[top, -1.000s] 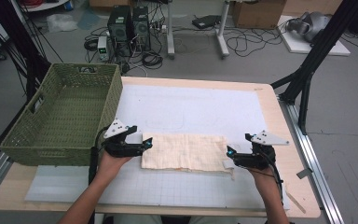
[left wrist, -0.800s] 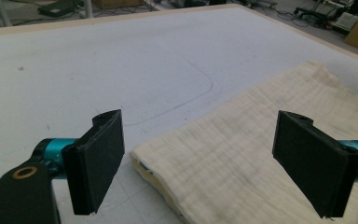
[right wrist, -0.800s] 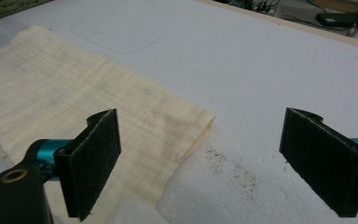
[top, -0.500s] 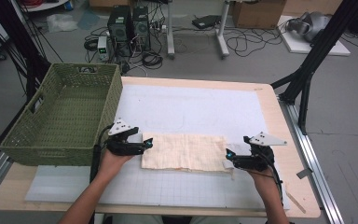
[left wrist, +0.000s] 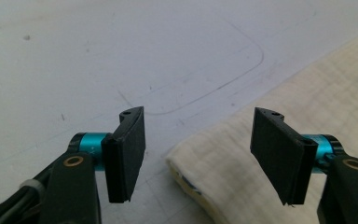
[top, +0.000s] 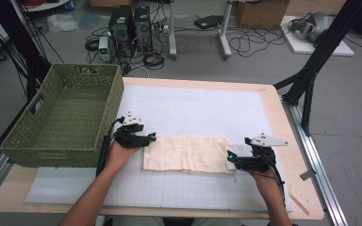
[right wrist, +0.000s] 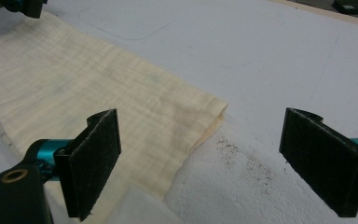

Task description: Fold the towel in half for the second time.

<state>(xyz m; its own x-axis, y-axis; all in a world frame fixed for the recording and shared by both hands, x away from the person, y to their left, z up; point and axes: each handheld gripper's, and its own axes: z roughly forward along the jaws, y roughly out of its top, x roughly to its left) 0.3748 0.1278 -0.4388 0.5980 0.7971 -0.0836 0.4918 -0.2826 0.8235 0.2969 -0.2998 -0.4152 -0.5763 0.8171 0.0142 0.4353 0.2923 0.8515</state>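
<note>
While cloth [left wrist: 279,116] corner lies between closing hand-held gripper [left wrist: 205,156] jaws.

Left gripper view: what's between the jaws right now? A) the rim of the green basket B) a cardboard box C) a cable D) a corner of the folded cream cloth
D: the cream cloth has its folded corner in the gap of the left gripper; its pads are not yet pressing it.

High view looks forward and down over the whole table [top: 283,122]. The 2 gripper views sit low and close, sharing the cloth [top: 186,153] [left wrist: 279,116] [right wrist: 74,84].
</note>
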